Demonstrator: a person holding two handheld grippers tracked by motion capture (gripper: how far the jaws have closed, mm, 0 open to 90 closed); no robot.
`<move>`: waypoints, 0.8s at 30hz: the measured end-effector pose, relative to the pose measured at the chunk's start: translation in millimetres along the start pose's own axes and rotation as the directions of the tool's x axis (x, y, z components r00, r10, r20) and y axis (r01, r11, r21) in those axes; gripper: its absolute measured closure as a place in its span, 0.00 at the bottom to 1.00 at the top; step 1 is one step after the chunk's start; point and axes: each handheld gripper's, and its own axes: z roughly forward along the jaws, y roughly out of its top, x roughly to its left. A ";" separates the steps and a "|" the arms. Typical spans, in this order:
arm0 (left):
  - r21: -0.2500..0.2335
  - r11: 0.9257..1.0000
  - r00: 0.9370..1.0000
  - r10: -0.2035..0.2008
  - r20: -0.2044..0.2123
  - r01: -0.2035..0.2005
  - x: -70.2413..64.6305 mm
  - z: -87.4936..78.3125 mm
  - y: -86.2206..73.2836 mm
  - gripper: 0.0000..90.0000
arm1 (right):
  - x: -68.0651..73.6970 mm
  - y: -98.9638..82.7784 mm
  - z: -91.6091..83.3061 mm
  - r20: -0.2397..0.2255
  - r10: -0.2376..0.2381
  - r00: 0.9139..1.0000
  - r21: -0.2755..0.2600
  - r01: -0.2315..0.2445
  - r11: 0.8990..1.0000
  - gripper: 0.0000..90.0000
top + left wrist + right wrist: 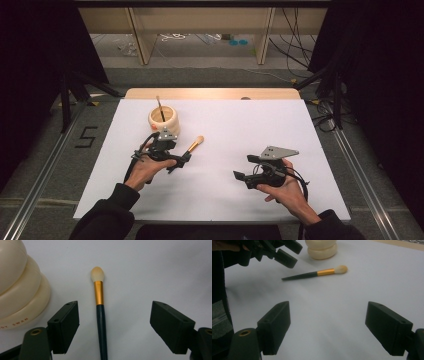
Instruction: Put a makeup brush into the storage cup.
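Two makeup brushes: one (101, 315) lies between the left gripper's (115, 325) parted jaws, untouched; one (160, 107) stands in the cream holder (164, 120). The right gripper (337, 327) is spread wide, holding nothing.

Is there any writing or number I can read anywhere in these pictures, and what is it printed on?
"5": black mark on the grey floor left of the table.
"SY SWAN", its beginning cut off by the picture's edge: brown letters on the cream holder's bottom ring.
Orange mark on the holder's side, in the high view: too small to read.
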 end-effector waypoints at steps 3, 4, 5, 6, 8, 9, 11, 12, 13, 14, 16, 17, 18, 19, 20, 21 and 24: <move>0.020 1.000 1.000 0.000 -0.001 0.000 1.2 3.8 1.8 0.27 | 2.5 0.2 0.8 0.002 -0.012 1.000 -0.004 0.012 1.000 0.23; 0.019 1.000 1.000 -0.013 -0.001 0.013 1.4 5.6 1.8 0.27 | 3.8 0.7 0.3 -0.005 -0.003 1.000 -0.002 0.003 1.000 0.23; 0.033 0.999 1.000 -0.003 -0.007 0.004 2.3 5.8 2.3 0.27 | 4.1 0.7 1.0 0.001 -0.012 1.000 -0.007 0.012 1.000 0.23; 0.046 0.999 1.000 0.011 -0.005 -0.010 3.6 5.6 2.9 0.27 | 4.4 1.0 0.6 0.001 -0.016 1.000 -0.003 0.016 1.000 0.23; 0.045 0.999 1.000 0.001 -0.003 -0.001 3.8 7.4 3.3 0.28 | 5.1 1.2 0.4 0.003 -0.017 1.000 0.000 0.017 1.000 0.23; 0.047 0.999 1.000 -0.002 -0.004 0.002 4.0 8.7 3.8 0.28 | 5.1 1.2 0.7 0.000 -0.017 1.000 0.000 0.017 1.000 0.23; 0.056 0.998 1.000 -0.007 0.006 0.007 4.7 11.3 4.5 0.30 | 5.0 1.3 0.6 0.002 -0.016 1.000 0.002 0.016 1.000 0.23; 0.064 0.998 1.000 -0.010 0.005 0.010 4.6 12.9 4.7 0.30 | 5.1 1.3 0.6 0.003 -0.015 1.000 0.001 0.015 1.000 0.23; 0.071 0.997 1.000 -0.003 0.008 0.002 5.5 14.7 4.7 0.31 | 5.0 1.4 0.5 0.003 -0.013 1.000 0.004 0.013 1.000 0.23; 0.079 0.997 1.000 0.004 0.000 -0.004 6.1 16.4 4.7 0.31 | 4.9 1.2 0.9 0.008 -0.012 1.000 0.003 0.012 1.000 0.23; 0.093 0.996 1.000 -0.006 0.003 0.006 7.7 20.0 4.0 0.33 | 4.6 1.2 0.8 0.004 -0.013 1.000 0.006 0.013 1.000 0.23; 0.093 0.996 1.000 -0.002 -0.003 0.003 8.6 21.0 3.9 0.33 | 4.5 1.2 0.8 0.003 -0.013 1.000 0.005 0.013 1.000 0.23; 0.103 0.995 1.000 -0.007 0.002 0.006 9.7 21.5 3.8 0.34 | 4.5 1.2 0.8 0.003 -0.013 1.000 0.006 0.013 1.000 0.23; 0.112 0.994 1.000 0.009 0.005 -0.010 11.7 21.6 4.2 0.35 | 4.3 1.0 0.8 0.003 -0.014 1.000 0.006 0.014 1.000 0.23; 0.111 0.994 1.000 0.008 -0.001 -0.008 12.1 22.6 3.9 0.35 | 4.5 1.0 0.5 0.001 -0.008 1.000 0.008 0.008 1.000 0.23; 0.115 0.993 1.000 -0.008 0.002 0.008 12.4 23.7 4.0 0.36 | 4.3 1.0 0.6 0.004 -0.011 1.000 0.006 0.011 1.000 0.23; 0.143 0.990 1.000 -0.001 0.014 -0.001 15.0 25.2 4.8 0.37 | 5.0 1.1 0.8 0.001 -0.009 1.000 0.009 0.009 1.000 0.23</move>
